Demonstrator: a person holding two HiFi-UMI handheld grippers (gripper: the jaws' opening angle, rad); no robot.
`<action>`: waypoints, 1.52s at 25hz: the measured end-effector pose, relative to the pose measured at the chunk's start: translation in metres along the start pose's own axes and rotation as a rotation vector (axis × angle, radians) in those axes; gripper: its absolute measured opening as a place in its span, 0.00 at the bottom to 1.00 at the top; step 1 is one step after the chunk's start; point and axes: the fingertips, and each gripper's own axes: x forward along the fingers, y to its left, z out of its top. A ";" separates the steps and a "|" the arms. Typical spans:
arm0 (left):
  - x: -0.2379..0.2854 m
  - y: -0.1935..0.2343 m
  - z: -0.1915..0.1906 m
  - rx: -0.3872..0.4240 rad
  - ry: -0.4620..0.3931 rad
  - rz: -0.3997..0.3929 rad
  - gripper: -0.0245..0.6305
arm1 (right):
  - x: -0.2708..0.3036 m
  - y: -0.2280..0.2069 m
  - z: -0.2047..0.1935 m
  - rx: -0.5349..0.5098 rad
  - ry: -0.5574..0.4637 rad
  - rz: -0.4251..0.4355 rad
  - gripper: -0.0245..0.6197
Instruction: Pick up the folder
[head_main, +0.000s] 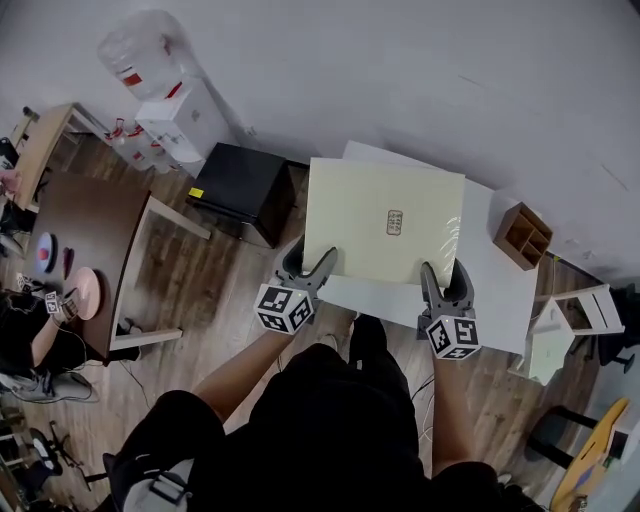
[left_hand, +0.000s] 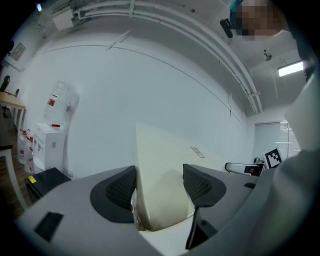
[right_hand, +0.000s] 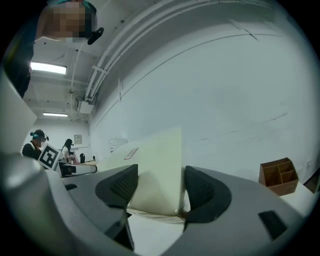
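Note:
A large cream folder (head_main: 385, 220) with a small label at its middle is held over the white table (head_main: 500, 285), one gripper on each near corner. My left gripper (head_main: 308, 268) is shut on its near left corner, and my right gripper (head_main: 447, 283) is shut on its near right corner. In the left gripper view the folder (left_hand: 165, 160) rises as a pale wedge from between the jaws of the left gripper (left_hand: 159, 187). The right gripper view shows the folder (right_hand: 155, 155) the same way, clamped in the right gripper (right_hand: 157, 187).
A wooden organiser box (head_main: 523, 235) stands at the table's right end. Left of the table stand a black cabinet (head_main: 240, 185) and a water dispenser (head_main: 165, 100). A brown table (head_main: 90, 250) is at far left, and a white stool (head_main: 575, 310) at the right.

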 end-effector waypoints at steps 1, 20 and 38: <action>-0.008 -0.003 0.000 -0.003 0.003 -0.004 0.50 | -0.009 0.006 0.001 -0.006 -0.003 -0.007 0.51; -0.090 -0.082 0.018 0.082 -0.131 -0.043 0.50 | -0.128 0.035 0.035 -0.079 -0.150 -0.024 0.51; -0.086 -0.122 0.015 0.112 -0.144 -0.105 0.49 | -0.173 0.018 0.035 -0.077 -0.193 -0.101 0.51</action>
